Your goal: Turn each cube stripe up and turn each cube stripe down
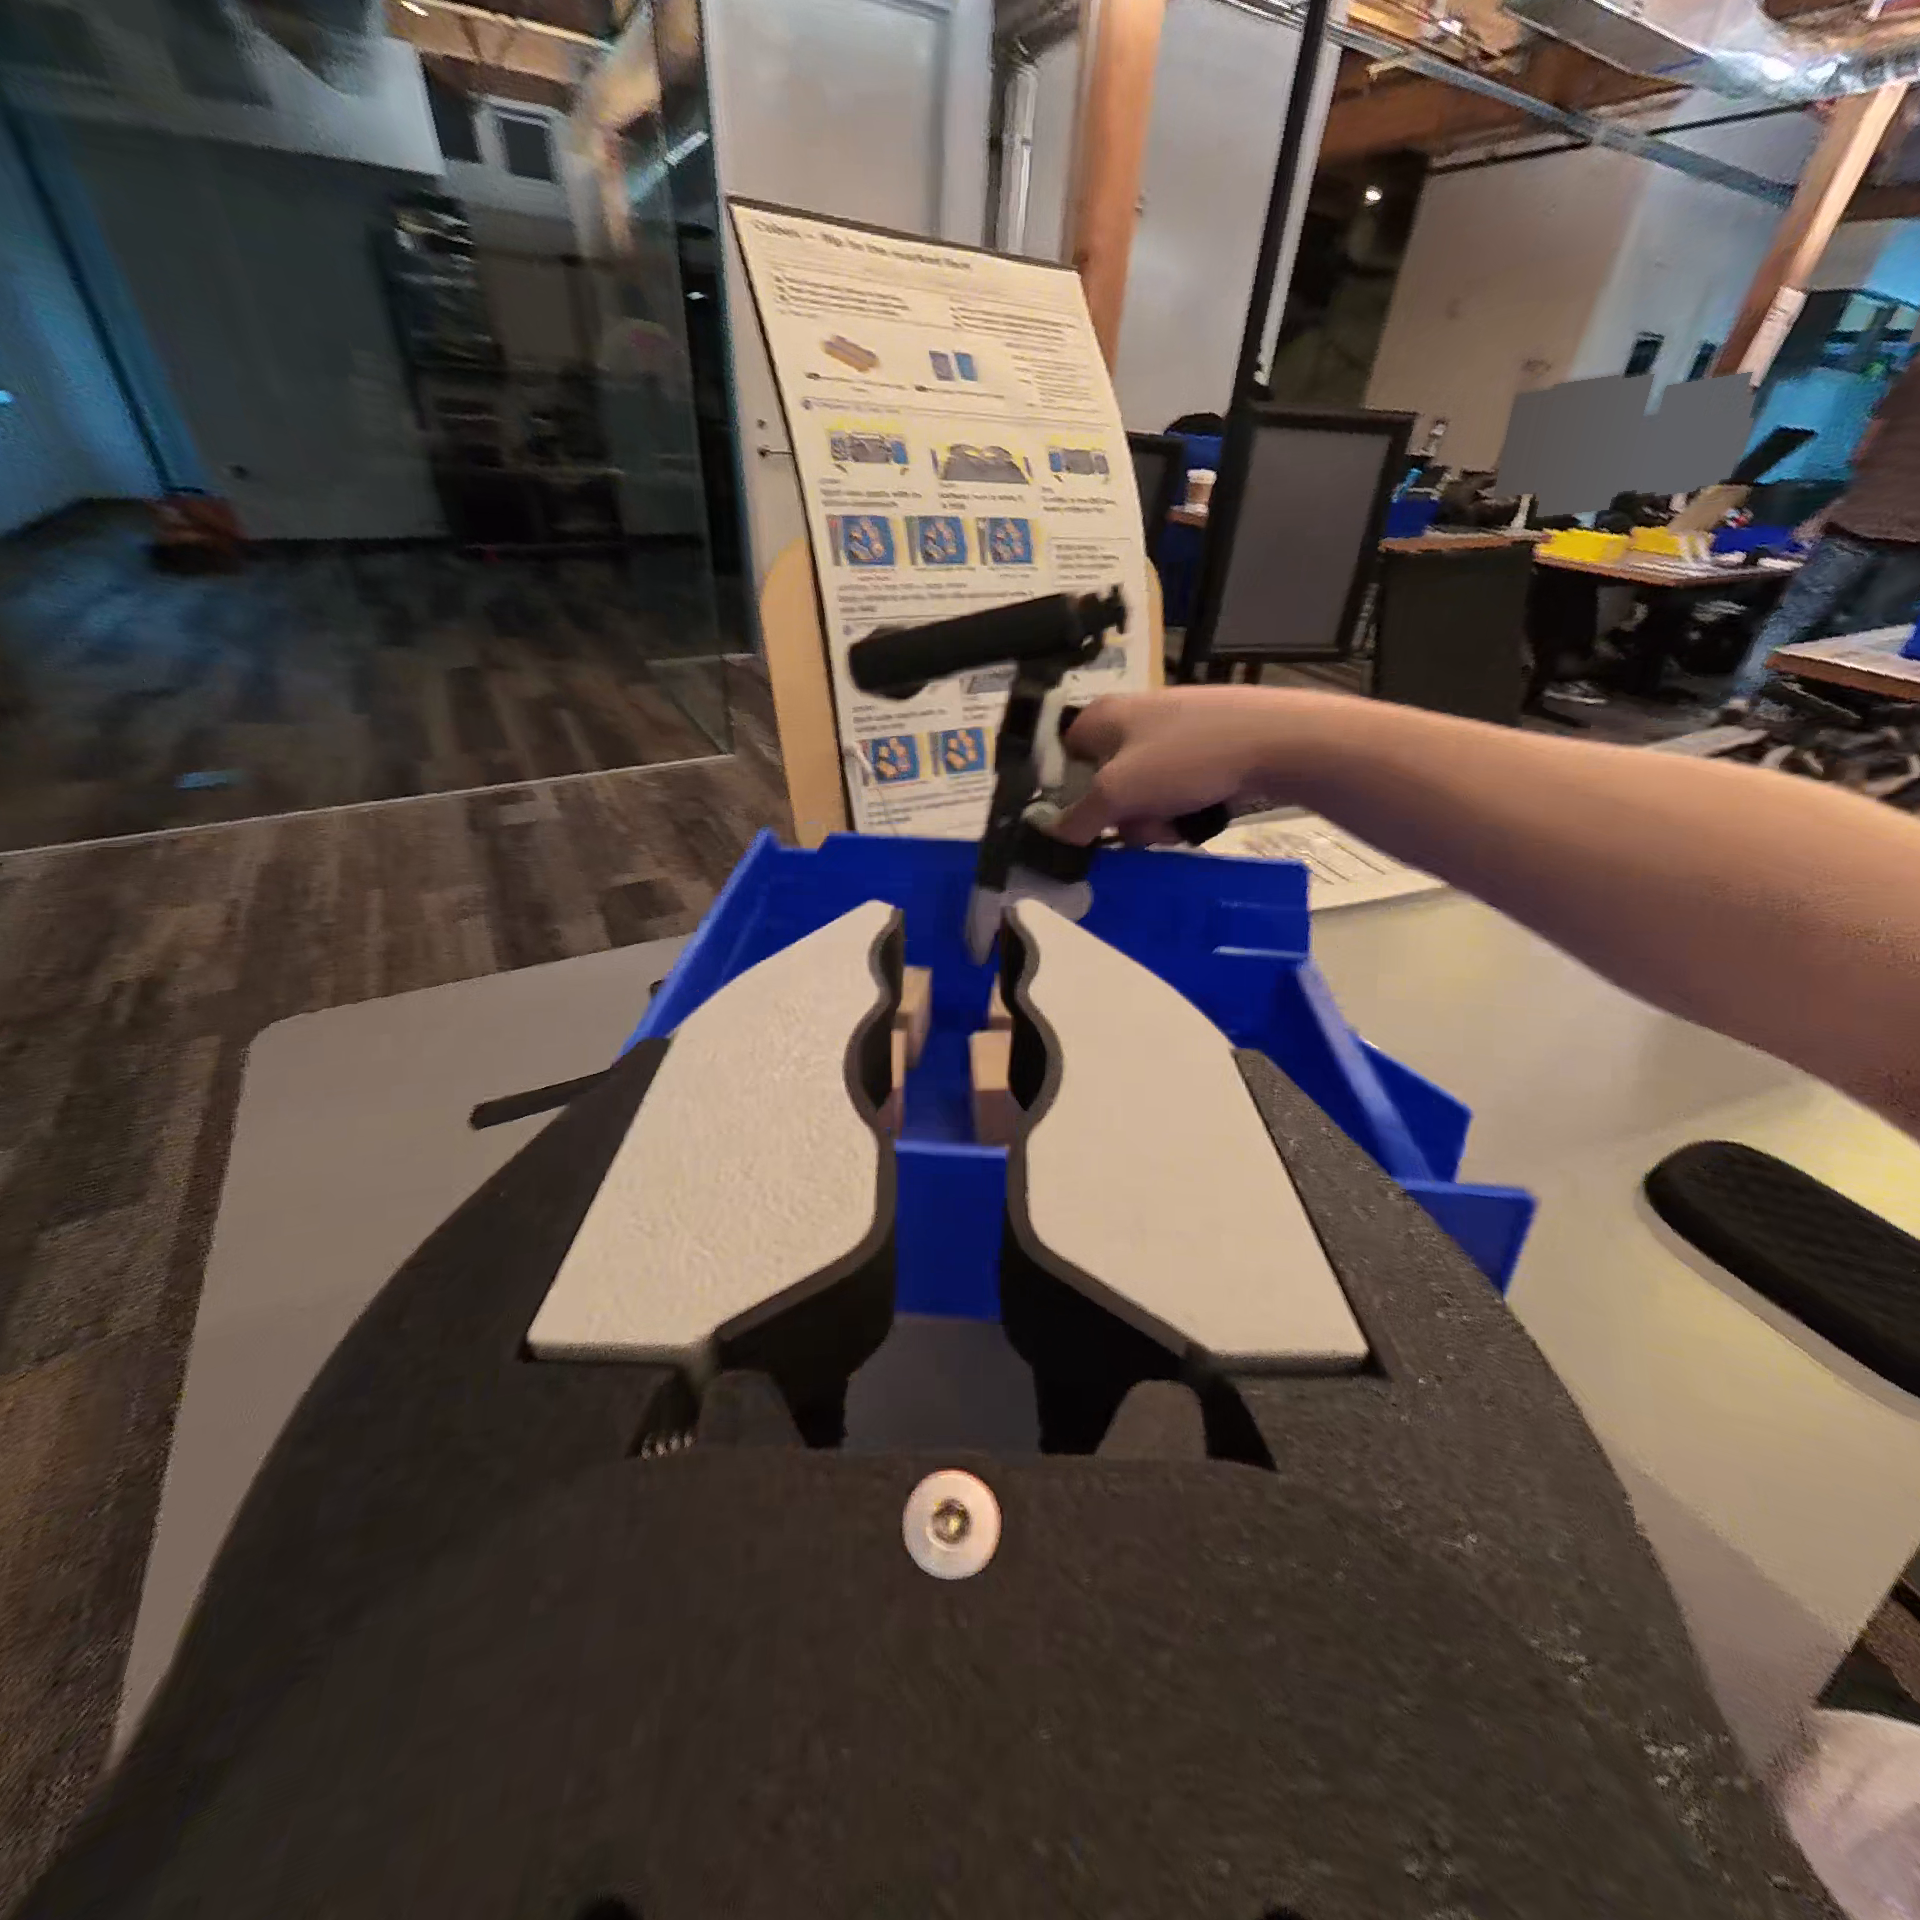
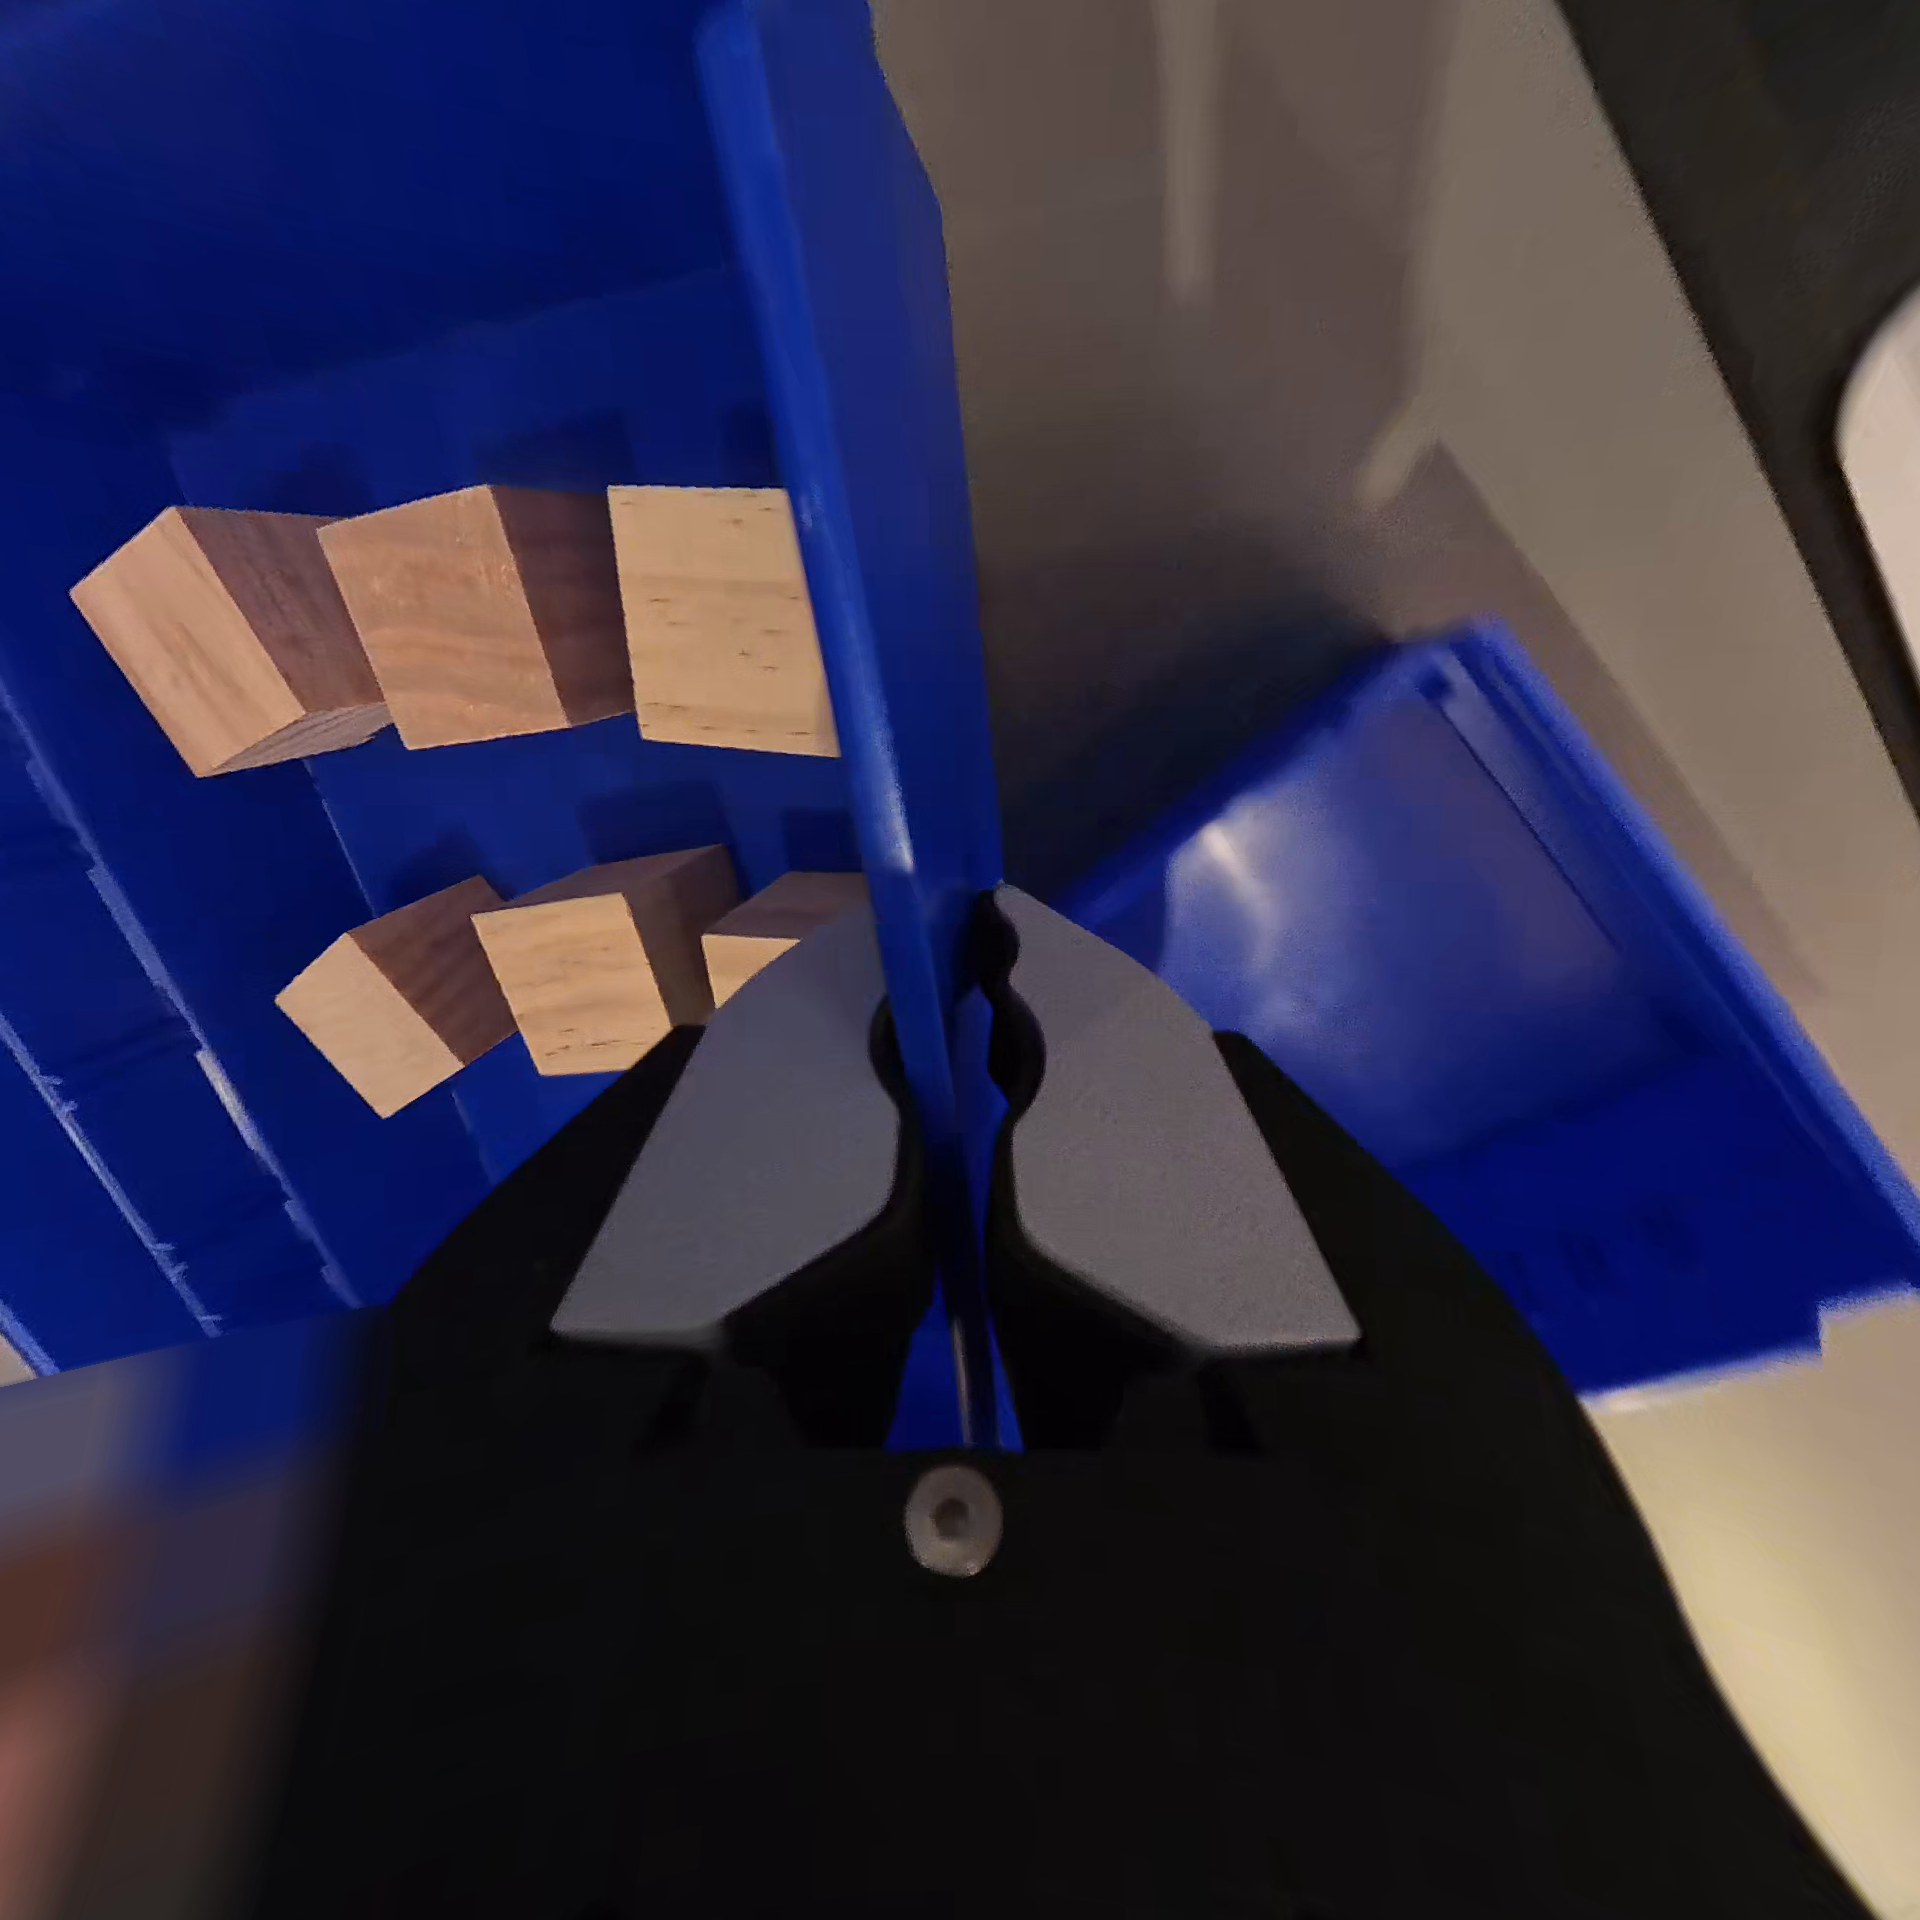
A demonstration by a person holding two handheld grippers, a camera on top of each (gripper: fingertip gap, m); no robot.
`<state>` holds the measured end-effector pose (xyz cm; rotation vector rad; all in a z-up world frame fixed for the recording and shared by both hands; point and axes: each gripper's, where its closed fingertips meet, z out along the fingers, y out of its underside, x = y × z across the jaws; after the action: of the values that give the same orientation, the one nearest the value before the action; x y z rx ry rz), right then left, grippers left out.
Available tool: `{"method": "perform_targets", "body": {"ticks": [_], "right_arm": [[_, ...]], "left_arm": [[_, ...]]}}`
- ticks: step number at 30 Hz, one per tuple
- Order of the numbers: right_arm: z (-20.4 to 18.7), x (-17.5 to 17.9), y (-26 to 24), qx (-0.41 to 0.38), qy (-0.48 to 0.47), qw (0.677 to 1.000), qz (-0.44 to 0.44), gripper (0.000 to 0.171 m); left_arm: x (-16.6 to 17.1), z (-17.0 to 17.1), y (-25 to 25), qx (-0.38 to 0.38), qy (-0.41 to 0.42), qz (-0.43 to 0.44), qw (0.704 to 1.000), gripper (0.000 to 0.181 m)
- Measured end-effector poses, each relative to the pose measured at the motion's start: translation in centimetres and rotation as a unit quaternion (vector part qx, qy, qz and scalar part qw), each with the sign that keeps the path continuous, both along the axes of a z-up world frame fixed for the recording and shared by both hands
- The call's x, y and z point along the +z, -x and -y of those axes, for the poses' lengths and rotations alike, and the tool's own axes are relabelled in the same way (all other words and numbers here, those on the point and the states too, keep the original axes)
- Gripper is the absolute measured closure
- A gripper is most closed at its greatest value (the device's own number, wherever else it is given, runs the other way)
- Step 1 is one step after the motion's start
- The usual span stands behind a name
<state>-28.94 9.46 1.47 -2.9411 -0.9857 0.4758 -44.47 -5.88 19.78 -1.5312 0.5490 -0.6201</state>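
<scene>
Your right gripper [image 2: 961, 997]: clenched on the side wall of the blue bin [image 2: 821, 499].
Your left gripper [image 1: 951, 935]: fingers parted, holding nothing, poised over the bin's near wall.
Wooden cubes [image 2: 473, 613]: six, in two rows of three on the bin floor, left of the gripped wall; no stripes visible.
Bin: on the grey table [image 1: 1558, 1039].
Instruction sheet [image 1: 935, 436]: upright beyond the bin.

You are working at a grey surface [image 1: 1558, 1039] over dark wood-plank flooring [image 1: 312, 914]. A glass partition [image 1: 364, 364] stands to your left, an instruction board [image 1: 935, 468] directly ahead. To your right are timber posts [image 1: 1117, 156], exposed ceiling ducting [image 1: 1662, 52] and cluttered desks [image 1: 1662, 571].
</scene>
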Motion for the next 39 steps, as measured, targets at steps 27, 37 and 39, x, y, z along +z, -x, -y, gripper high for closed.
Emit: {"method": "perform_targets", "body": {"ticks": [27,37,39], "right_arm": [[-7.4,-6.6,11.4,-0.039,-0.109,0.984,-0.136,0.143],[0.5,1.8,-18.6,-0.121,-0.430,0.874,0.191,0.099],[3.6,-3.2,-20.9,-0.163,-0.316,0.922,0.151,0.083]], "left_arm": [[-1.9,0.7,-4.1,-0.069,0.013,-0.079,0.994,0.155],[-2.2,1.3,-5.7,-0.090,0.007,-0.101,0.991,0.149],[-2.4,1.4,-6.3,-0.094,0.009,-0.111,0.989,0.148]]}}
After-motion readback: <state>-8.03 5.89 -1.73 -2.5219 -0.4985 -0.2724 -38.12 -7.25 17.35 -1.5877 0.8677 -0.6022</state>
